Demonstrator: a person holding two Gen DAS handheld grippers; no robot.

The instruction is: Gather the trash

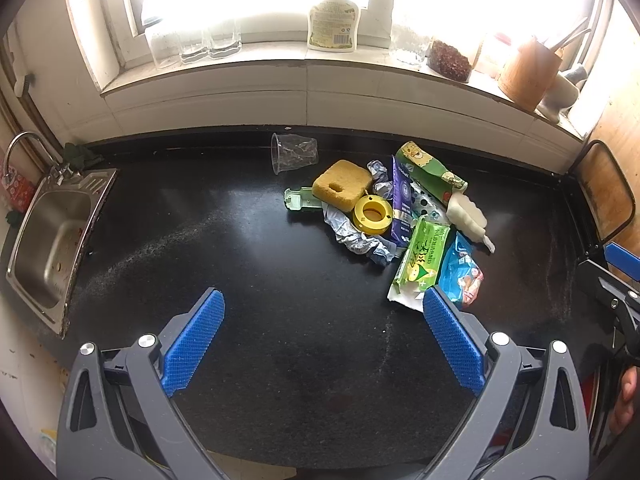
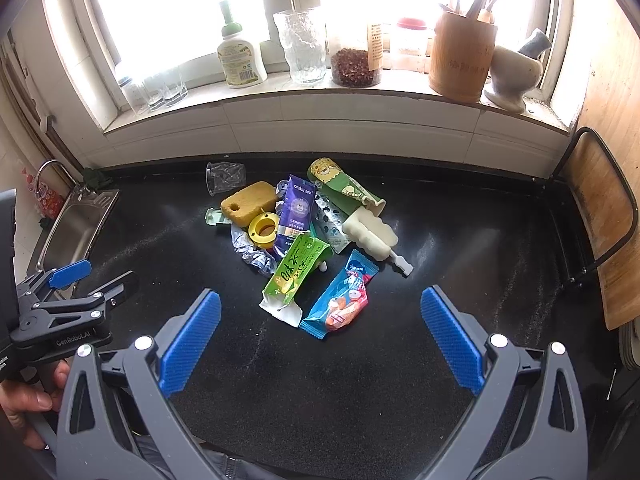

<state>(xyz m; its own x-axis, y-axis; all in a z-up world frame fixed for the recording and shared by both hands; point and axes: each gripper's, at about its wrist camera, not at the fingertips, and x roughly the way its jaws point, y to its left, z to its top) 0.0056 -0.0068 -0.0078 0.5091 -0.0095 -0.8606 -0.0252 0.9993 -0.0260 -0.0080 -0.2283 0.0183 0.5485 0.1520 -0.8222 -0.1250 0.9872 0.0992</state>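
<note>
A heap of trash lies on the black counter (image 1: pixel 240 264): a yellow sponge (image 1: pixel 341 185), a yellow ring (image 1: pixel 372 214), a purple pouch (image 2: pixel 297 210), a green carton (image 2: pixel 298 269), a blue snack wrapper (image 2: pixel 342 300), a green cone wrapper (image 2: pixel 344 188), a white ice-cream-shaped piece (image 2: pixel 370 234) and crumpled foil (image 1: pixel 356 236). A clear plastic cup (image 1: pixel 294 152) lies on its side behind the heap. My left gripper (image 1: pixel 323 306) is open, below and left of the heap. My right gripper (image 2: pixel 320 308) is open, with the blue snack wrapper and green carton just ahead between its fingers.
A steel sink (image 1: pixel 52 236) with a tap sits at the counter's left end. The window sill holds glasses (image 2: pixel 164 88), a soap bottle (image 2: pixel 240 56), a jar (image 2: pixel 354 66), a wooden utensil holder (image 2: pixel 462 56) and a mortar (image 2: pixel 514 74). A chair back (image 2: pixel 600 220) stands at right.
</note>
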